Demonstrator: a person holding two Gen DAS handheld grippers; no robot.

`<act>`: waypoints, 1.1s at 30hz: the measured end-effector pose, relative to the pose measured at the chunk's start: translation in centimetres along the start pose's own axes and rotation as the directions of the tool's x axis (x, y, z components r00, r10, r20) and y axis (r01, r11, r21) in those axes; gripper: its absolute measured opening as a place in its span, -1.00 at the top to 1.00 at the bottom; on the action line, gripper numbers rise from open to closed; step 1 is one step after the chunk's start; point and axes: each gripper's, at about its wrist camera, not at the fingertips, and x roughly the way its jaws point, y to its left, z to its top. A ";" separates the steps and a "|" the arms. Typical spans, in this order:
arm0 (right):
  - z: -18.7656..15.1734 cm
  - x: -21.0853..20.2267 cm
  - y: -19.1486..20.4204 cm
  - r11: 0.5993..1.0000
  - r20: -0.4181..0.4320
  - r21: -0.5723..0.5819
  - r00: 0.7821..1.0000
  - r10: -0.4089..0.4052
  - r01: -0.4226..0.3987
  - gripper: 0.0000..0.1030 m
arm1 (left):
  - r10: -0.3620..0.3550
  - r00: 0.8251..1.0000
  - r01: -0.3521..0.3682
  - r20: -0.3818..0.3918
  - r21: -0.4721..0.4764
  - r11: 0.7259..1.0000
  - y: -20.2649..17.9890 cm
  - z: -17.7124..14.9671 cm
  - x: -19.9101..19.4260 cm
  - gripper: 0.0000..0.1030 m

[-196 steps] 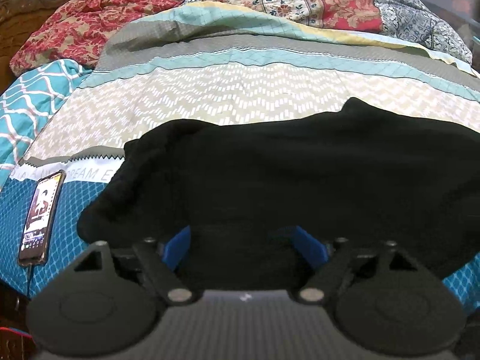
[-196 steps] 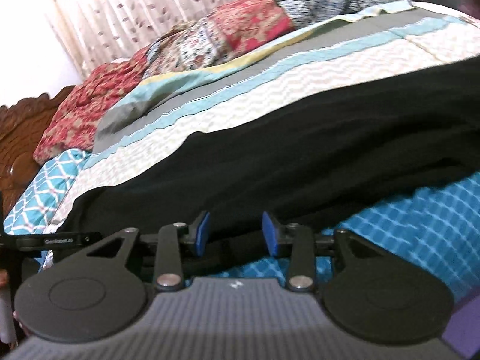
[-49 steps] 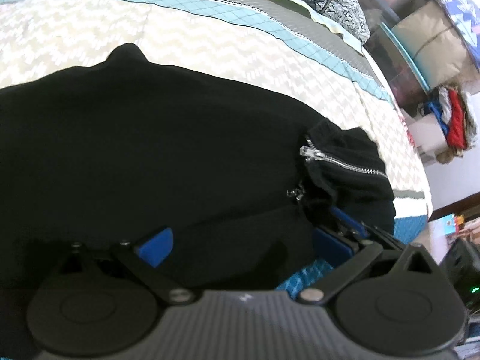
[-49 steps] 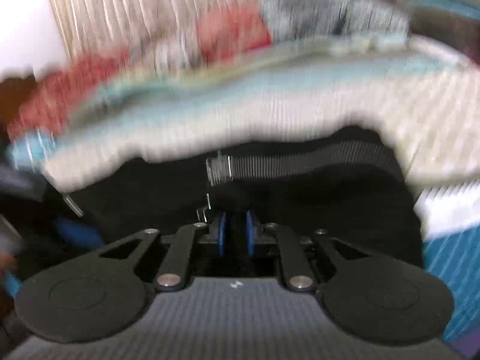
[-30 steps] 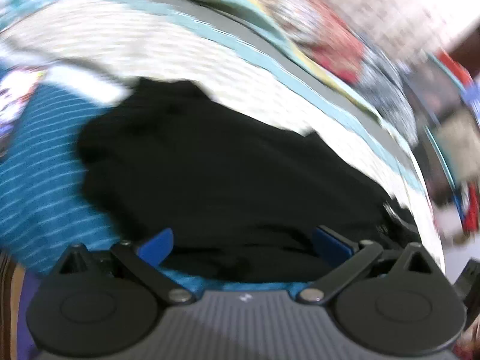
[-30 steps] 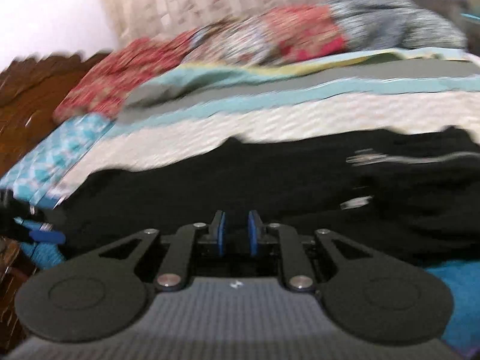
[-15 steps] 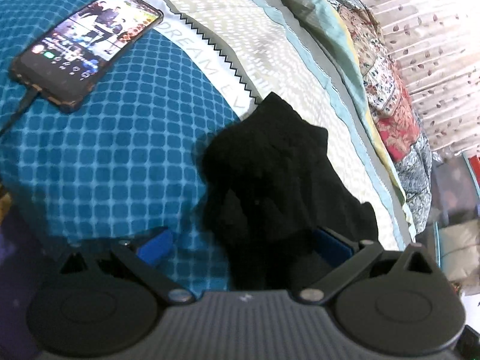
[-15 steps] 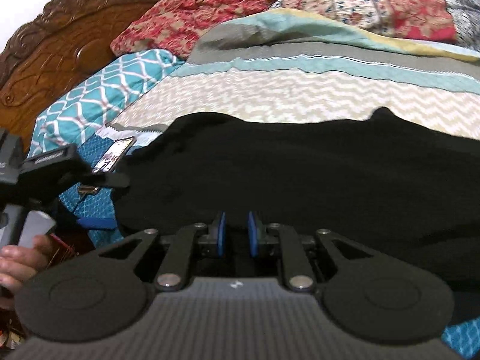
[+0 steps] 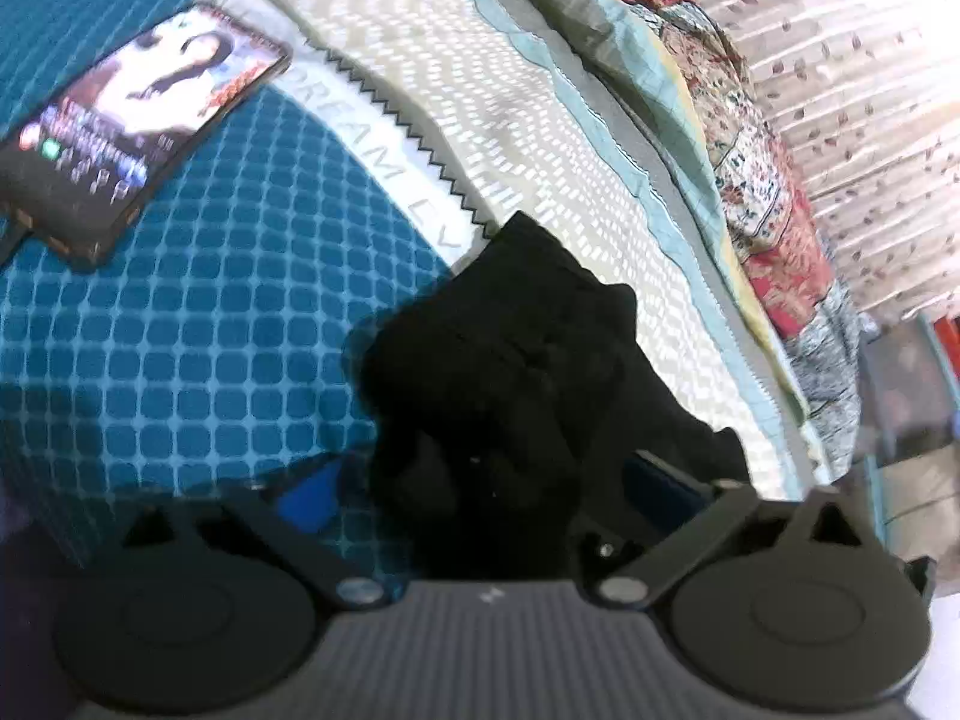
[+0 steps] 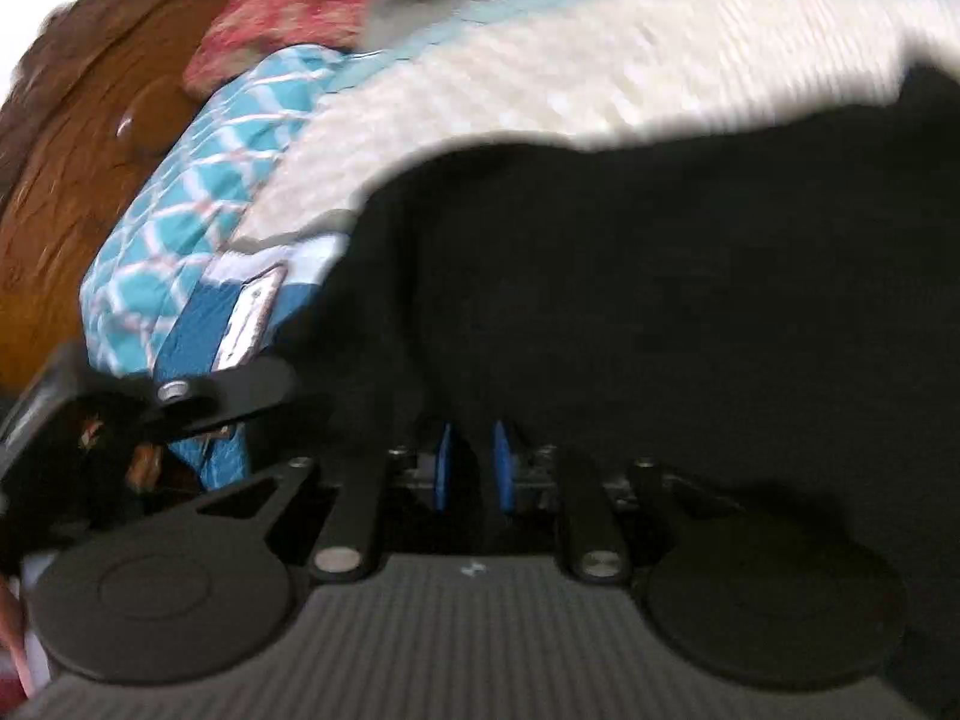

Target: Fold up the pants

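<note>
Lying across the bed (image 9: pixel 180 312), the black pants (image 9: pixel 528 396) look part-way folded at best: in the right wrist view they spread as 1 broad dark sheet over the blue-checked and cream covers, and in the left wrist view their near end bunches into a lumpy, creased heap at the bed's edge. No flat, squared stack shows in either view, so I judge that the lengthwise fold may be in place, though the dark cloth hides any layers, and that the crosswise folds and the smoothing are left.

The left tongs (image 9: pixel 480 480) stand fairly wide and have just been closing; the bunched end of the pants sits between the 2 blue pads, but the pads do not seem to press on it, so nothing is gripped there yet. The right tongs (image 10: pixel 471 468) are narrow and have just been closing too. Black cloth fills the view right behind their pads, and the blur and darkness keep me from telling whether a thin fold is pinched in the slim gap.

A phone (image 9: pixel 132 132) with a lit screen lies on the blue cover, apart from the pants and off to the side. It looks clear of the cloth for now, but a wide sweep of the leg end could catch it.
</note>
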 end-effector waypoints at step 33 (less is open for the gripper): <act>-5.5 -14.7 -9.8 0.924 0.362 0.319 0.928 0.086 -0.210 -0.46 | -0.179 0.977 0.211 -0.113 0.599 0.773 -13.9 -6.2 -0.1 -0.82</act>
